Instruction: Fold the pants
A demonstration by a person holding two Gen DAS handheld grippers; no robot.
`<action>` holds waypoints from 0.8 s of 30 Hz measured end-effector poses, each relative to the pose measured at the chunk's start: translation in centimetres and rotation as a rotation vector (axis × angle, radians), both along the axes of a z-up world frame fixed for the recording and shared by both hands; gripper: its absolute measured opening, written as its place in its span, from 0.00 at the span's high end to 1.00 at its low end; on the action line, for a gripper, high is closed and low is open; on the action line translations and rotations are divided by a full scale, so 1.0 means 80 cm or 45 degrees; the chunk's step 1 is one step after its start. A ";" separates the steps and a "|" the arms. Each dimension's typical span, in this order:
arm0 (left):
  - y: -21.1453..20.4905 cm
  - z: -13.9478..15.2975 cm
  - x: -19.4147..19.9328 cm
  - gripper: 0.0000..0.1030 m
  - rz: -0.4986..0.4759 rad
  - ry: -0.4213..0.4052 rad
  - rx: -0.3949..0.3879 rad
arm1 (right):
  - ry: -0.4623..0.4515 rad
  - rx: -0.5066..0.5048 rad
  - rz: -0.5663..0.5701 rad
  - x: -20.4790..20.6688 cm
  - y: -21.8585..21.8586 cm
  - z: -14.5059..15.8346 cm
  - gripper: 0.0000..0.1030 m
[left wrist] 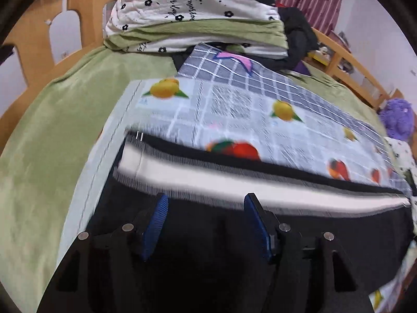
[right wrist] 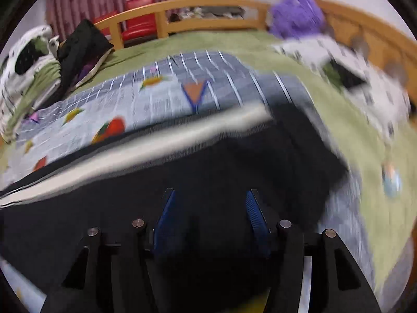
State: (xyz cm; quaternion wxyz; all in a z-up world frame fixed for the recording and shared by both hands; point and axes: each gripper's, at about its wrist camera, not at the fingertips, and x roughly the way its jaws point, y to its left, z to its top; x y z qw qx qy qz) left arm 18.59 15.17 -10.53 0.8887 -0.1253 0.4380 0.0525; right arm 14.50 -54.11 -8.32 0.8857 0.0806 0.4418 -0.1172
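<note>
Surface: green bedspread (left wrist: 65,120) under fruit-print mat (left wrist: 234,120), ahead of both grippers.
Pants: black pants (left wrist: 208,234), white-banded, lie flat beneath and ahead of both.
Left gripper (left wrist: 206,203): jaws parted midway, empty, above the cloth.
Right gripper (right wrist: 209,200): jaws likewise parted, nothing between.
Risk: pads may snag or drag the top layer, spoiling the fold; right view blurred.
Containers: none visible.
</note>
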 end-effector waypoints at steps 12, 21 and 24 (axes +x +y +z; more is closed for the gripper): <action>-0.007 0.009 -0.132 0.43 0.002 0.010 -0.071 | 0.061 0.501 0.108 -0.128 0.112 -0.085 0.86; 0.041 0.026 -0.174 0.43 0.094 -0.037 -0.038 | 0.095 0.433 0.202 -0.187 0.116 -0.078 0.96; 0.043 0.023 -0.173 0.43 0.093 -0.049 -0.010 | 0.026 0.399 0.168 -0.194 0.097 -0.053 0.96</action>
